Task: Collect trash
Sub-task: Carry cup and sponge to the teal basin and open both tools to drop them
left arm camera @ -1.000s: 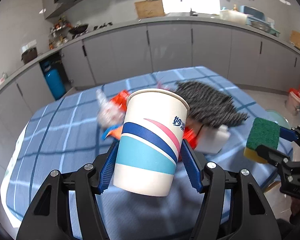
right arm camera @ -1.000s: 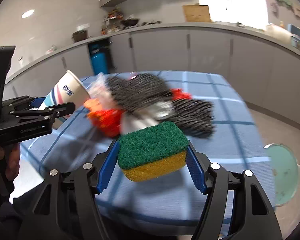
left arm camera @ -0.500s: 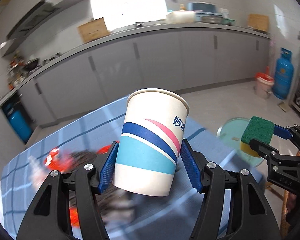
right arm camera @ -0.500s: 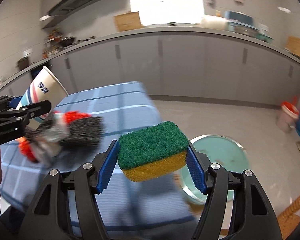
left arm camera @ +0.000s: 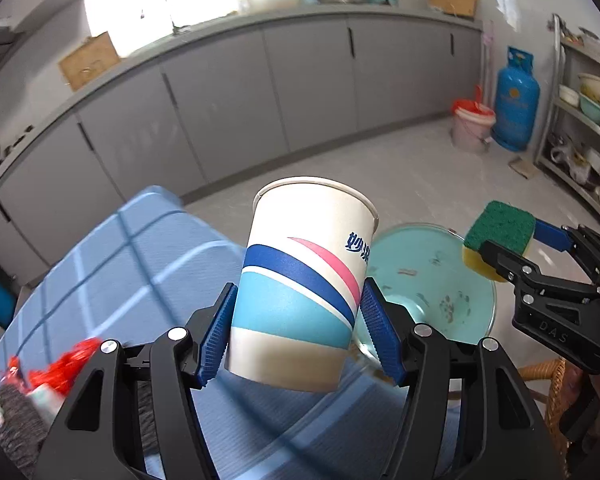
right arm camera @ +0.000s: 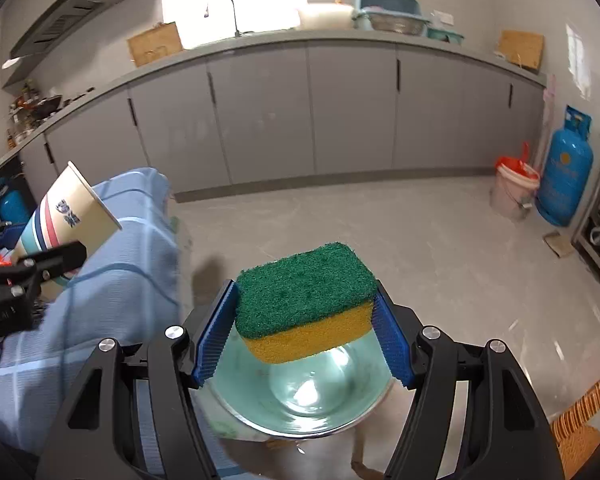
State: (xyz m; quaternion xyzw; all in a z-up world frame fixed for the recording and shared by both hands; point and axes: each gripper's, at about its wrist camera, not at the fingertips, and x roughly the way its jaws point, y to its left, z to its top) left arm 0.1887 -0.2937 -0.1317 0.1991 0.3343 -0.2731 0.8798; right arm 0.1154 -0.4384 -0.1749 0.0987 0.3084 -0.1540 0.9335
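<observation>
My left gripper [left arm camera: 297, 334] is shut on a white paper cup [left arm camera: 304, 280] with blue and pink stripes, held over the table's right edge; the cup also shows in the right wrist view [right arm camera: 65, 216]. My right gripper [right arm camera: 304, 334] is shut on a green-and-yellow sponge [right arm camera: 304, 300], held just above a teal basin [right arm camera: 300, 392] off the table's side. In the left wrist view the sponge [left arm camera: 498, 236] is at the right, over the basin [left arm camera: 428, 276]. Red wrappers and a dark cloth [left arm camera: 31, 392] lie on the table at the lower left.
The blue checked tablecloth [left arm camera: 131, 272] covers the table at the left. Grey cabinets [right arm camera: 300, 112] line the back wall. A pink bucket [right arm camera: 514, 188] and a blue gas cylinder [right arm camera: 566, 172] stand at the right. A wicker seat [right arm camera: 580, 424] is beside the basin.
Both grippers have swung right, away from the trash pile and toward the basin off the table's edge. The cup and sponge stay gripped.
</observation>
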